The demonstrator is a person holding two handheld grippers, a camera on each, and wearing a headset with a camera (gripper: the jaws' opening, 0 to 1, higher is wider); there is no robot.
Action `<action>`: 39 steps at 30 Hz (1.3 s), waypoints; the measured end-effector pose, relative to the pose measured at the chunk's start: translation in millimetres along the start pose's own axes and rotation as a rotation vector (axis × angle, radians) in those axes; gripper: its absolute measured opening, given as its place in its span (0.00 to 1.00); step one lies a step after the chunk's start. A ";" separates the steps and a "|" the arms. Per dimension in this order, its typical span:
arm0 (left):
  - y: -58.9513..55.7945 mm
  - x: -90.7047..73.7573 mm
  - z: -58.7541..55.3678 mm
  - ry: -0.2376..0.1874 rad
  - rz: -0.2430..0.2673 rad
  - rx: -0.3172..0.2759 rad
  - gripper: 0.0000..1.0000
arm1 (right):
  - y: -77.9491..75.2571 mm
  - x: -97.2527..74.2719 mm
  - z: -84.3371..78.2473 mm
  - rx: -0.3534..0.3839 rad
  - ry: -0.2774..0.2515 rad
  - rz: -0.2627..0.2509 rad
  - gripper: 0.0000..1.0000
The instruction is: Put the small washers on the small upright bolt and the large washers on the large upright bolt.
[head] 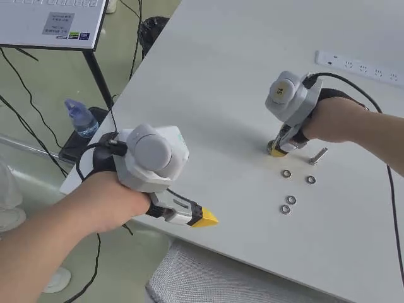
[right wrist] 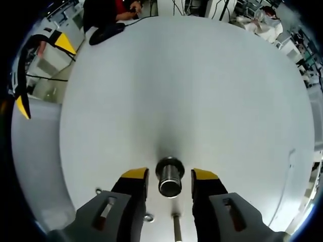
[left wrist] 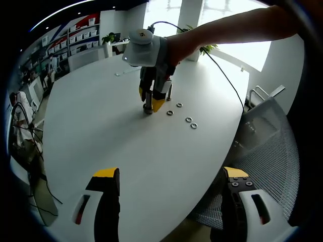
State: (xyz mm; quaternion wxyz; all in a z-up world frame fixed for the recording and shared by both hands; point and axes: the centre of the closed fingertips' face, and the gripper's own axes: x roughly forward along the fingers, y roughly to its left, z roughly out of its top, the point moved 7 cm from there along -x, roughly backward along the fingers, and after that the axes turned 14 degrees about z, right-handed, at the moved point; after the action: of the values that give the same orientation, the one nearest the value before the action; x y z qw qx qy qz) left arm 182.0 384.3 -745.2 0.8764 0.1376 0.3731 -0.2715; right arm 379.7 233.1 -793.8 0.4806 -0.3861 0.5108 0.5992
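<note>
Left tongs (left wrist: 170, 172), apart and empty, hang well away from the large bolt (right wrist: 170, 185), a dark upright cylinder on the bench (head: 208, 76) that my parted right tongs (right wrist: 169, 174) straddle without touching, silver washers (head: 286, 173) just beside it.

A power strip (head: 360, 66) lies on the white table (head: 221, 76), a water bottle (head: 80, 118) beyond its edge.

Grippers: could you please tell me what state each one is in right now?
Left gripper: open, holding nothing.
Right gripper: open, jaws either side of the upright bolt, with slight gaps showing.
</note>
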 end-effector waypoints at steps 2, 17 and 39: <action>0.0 -0.6 0.4 -0.003 0.001 -0.003 0.82 | -0.2 -2.2 1.2 -0.012 -0.009 -0.012 0.44; -4.0 -8.8 14.2 -0.069 0.011 -0.005 0.88 | 0.2 -32.8 3.6 -0.036 -0.049 -0.024 0.46; -5.3 -10.8 27.6 -0.102 -0.003 0.065 0.92 | 28.6 -75.8 -21.7 0.017 -0.080 -0.071 0.45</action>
State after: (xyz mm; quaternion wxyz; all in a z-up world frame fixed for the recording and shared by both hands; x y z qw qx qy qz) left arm 188.7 371.7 -718.7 0.8890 0.1515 0.3192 -0.2914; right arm 369.5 197.5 -718.5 0.5249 -0.3754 0.4821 0.5926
